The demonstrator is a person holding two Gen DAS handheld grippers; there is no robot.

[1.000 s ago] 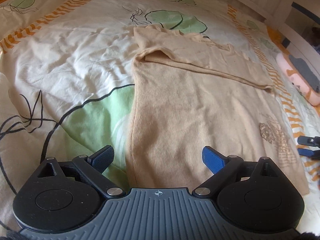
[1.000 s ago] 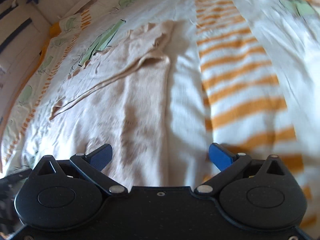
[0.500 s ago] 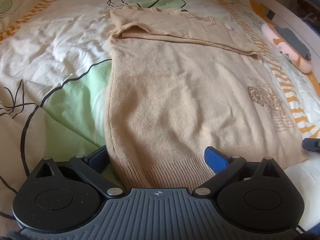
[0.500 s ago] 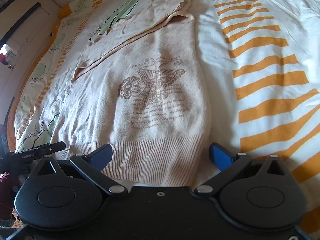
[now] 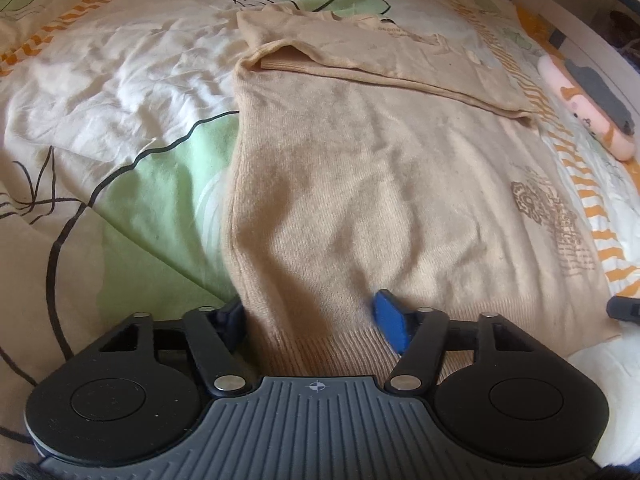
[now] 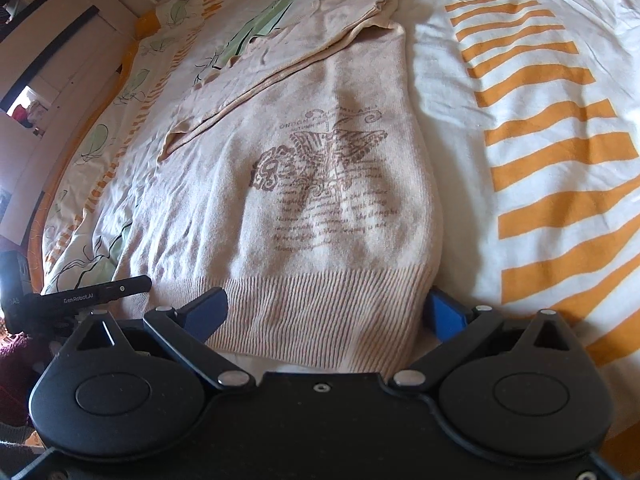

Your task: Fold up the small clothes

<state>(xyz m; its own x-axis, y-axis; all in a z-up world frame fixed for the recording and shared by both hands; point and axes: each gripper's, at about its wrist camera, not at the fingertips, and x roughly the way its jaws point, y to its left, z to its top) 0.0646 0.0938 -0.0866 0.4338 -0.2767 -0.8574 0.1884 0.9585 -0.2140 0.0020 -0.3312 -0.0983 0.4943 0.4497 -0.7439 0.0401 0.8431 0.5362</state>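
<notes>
A beige knit sweater (image 5: 360,184) with a brown print (image 6: 320,184) lies flat on the bed, both sleeves folded across its top. My left gripper (image 5: 310,320) is at the hem's left corner with the ribbed hem bunched between its narrowed blue pads (image 5: 390,320). My right gripper (image 6: 326,312) is open, its blue pads (image 6: 442,314) straddling the hem's right corner (image 6: 320,312). The left gripper's tip also shows in the right wrist view (image 6: 92,296).
The bed cover (image 5: 120,92) has green leaf shapes, black lines and orange stripes (image 6: 540,140). A pink plush toy (image 5: 588,108) lies at the bed's far right. White furniture (image 6: 60,52) stands beyond the bed's edge.
Both grippers have moved down onto the sweater's hem. The left jaws have narrowed and gathered the hem's left corner between them; the right jaws stay wide.
</notes>
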